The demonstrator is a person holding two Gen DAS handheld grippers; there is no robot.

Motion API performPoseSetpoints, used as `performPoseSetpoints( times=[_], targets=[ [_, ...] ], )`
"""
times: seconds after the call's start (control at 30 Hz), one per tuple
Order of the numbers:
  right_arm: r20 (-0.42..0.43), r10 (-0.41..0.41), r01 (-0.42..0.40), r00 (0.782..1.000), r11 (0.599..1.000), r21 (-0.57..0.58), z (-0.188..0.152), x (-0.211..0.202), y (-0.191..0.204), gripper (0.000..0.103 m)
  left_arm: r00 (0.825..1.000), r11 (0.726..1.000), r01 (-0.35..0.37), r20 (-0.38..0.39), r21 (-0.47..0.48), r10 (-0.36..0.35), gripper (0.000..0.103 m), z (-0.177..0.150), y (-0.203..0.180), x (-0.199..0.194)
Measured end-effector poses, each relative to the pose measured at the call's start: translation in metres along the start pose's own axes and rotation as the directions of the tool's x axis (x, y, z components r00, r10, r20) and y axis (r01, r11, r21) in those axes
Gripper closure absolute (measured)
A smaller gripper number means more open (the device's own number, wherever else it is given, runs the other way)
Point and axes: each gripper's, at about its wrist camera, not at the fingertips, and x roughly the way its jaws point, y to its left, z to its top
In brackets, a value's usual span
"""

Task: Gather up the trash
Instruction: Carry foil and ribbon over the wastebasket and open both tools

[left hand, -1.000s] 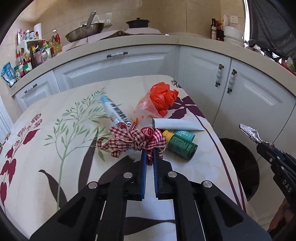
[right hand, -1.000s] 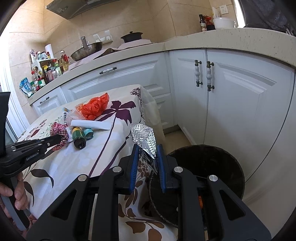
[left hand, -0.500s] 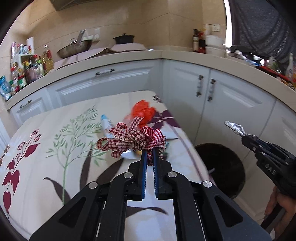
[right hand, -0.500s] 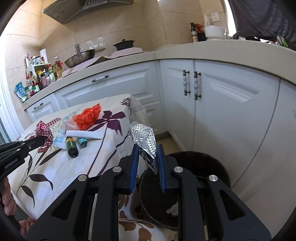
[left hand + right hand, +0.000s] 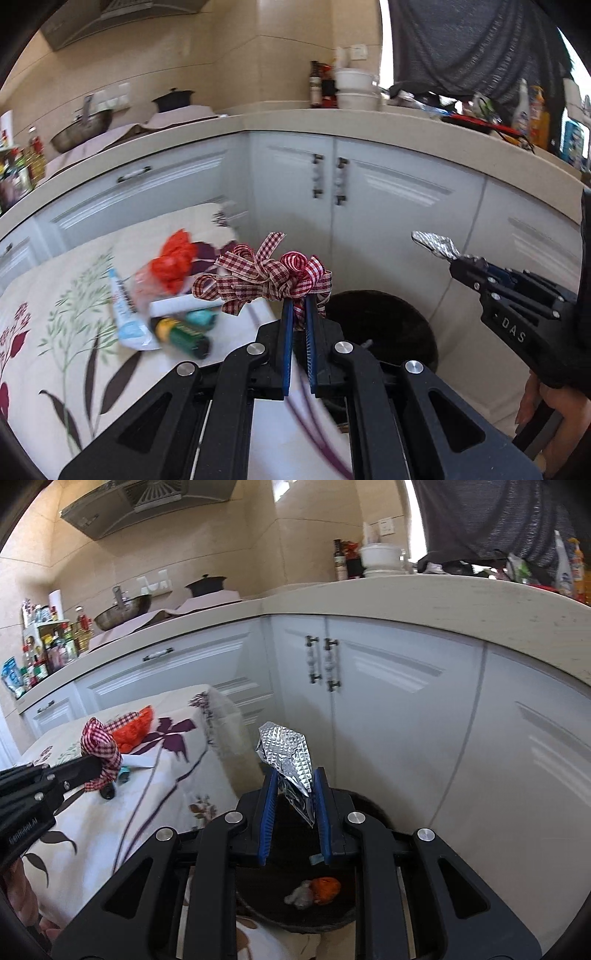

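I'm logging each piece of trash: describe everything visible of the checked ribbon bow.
The red-and-white checked fabric ribbon bow is a bunch of many curled loops and loose tails, tied at the middle. It is off the table, pinched between the blue pads of the left claw, which is shut on it. Nothing else touches it.

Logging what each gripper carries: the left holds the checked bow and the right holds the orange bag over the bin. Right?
Not quite. The right gripper holds a crumpled foil wrapper, as the right wrist view shows; the orange bag lies on the table.
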Motion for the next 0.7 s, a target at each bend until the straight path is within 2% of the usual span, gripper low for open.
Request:
performPoseSetpoints(
  times=[0.27, 0.43, 0.5, 0.53, 0.57, 0.6, 0.63, 0.7],
  targets=[
    [-0.006, -0.033, 0.033, 0.999, 0.999, 0.026, -0.002, 0.009, -0.022, 0.083, 0.999, 0.998, 0.037, -0.019, 0.058, -0.035, 0.096, 0.002, -0.034, 0.024],
    [-0.01, -0.04, 0.041, 0.999, 0.998, 0.043, -0.005, 0.018, -0.031, 0.083, 0.997, 0.997, 0.045, -0.06, 0.065, -0.041, 0.094, 0.002, -0.045, 0.044],
    [-0.016, -0.044, 0.045, 0.999, 0.997, 0.055, -0.005, 0.025, -0.035, 0.083, 0.996, 0.997, 0.043, -0.075, 0.064, -0.038, 0.089, 0.003, -0.048, 0.053],
    [-0.021, -0.045, 0.046, 0.999, 0.997, 0.065, -0.005, 0.028, -0.037, 0.08, 0.996, 0.997, 0.042, -0.083, 0.069, -0.036, 0.081, 0.003, -0.05, 0.057],
    [-0.025, -0.047, 0.049, 0.999, 0.996, 0.073, -0.006, 0.031, -0.039, 0.073, 0.996, 0.997, 0.036, -0.088, 0.073, -0.029, 0.072, 0.003, -0.052, 0.059],
    [-0.027, -0.051, 0.053, 0.998, 0.995, 0.079, -0.007, 0.032, -0.042, 0.066, 0.996, 0.997, 0.03, -0.086, 0.075, -0.023, 0.068, 0.003, -0.053, 0.061],
    [-0.031, -0.055, 0.058, 0.998, 0.994, 0.087, -0.008, 0.035, -0.043, 0.064, 0.997, 0.997, 0.022, -0.081, 0.077, -0.016, 0.062, 0.004, -0.053, 0.062],
    [-0.035, -0.054, 0.057, 0.998, 0.994, 0.096, -0.01, 0.037, -0.045, 0.063, 0.997, 0.997, 0.02, -0.077, 0.08, -0.013, 0.058, 0.004, -0.054, 0.061]
  ],
)
